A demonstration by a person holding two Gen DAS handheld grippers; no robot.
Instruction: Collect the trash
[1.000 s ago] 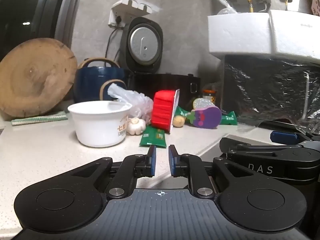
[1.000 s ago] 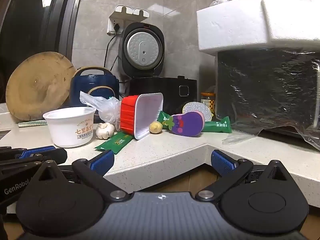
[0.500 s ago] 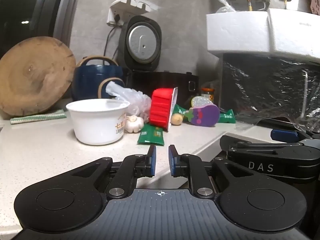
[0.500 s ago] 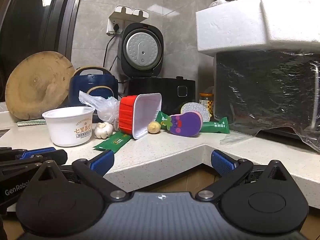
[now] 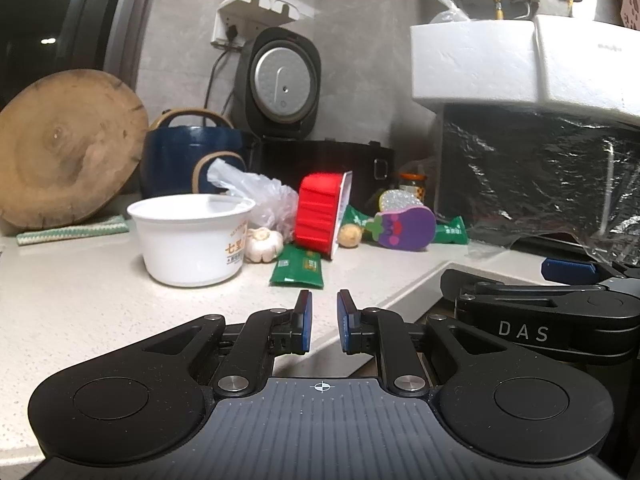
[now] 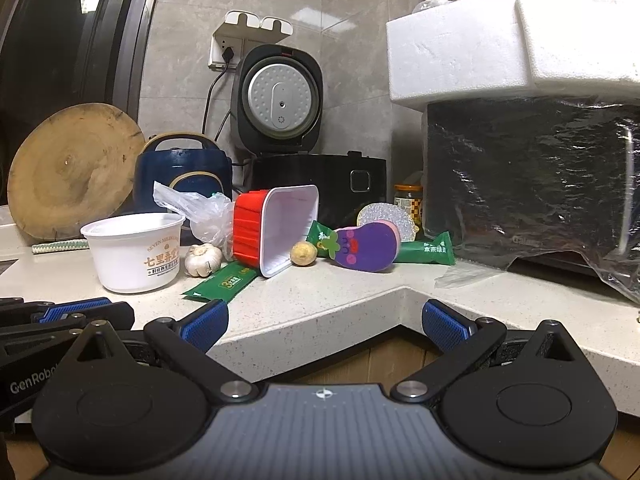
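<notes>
The left gripper [image 5: 321,320] hangs just short of the counter edge with its blue pads drawn close, a narrow slit between them and nothing held. The right gripper [image 6: 325,320] sits beside it at the inner corner of the speckled countertop [image 6: 328,292], its jaws spread wide and empty.

Ahead of both lies the trash. Nearest the left gripper's fingertips is a flat green sachet [image 5: 298,267], with a white paper bowl [image 5: 192,238] ahead and to its left. Behind the sachet a red tub [image 5: 322,214] lies tipped on its side, its white mouth turned toward the right gripper; the sachet's far end runs under it. A garlic bulb [image 5: 262,244] sits between bowl and tub, and a crumpled clear plastic bag [image 5: 256,196] bunches behind it. Right of the tub come a small brown lump [image 6: 303,254], perhaps ginger or a potato, a purple eggplant-shaped sponge [image 6: 368,246] and a green snack wrapper [image 6: 428,249] partly behind the sponge.

Further back stand a round wooden chopping board [image 5: 66,156] leaning on the wall, a navy pot [image 5: 188,160] and an open rice cooker [image 6: 304,152]. To the right a plastic-wrapped black appliance [image 6: 532,184] carries white foam blocks [image 6: 480,40]; its far side is cut off. A small jar [image 6: 408,200] is half hidden behind the sponge.
</notes>
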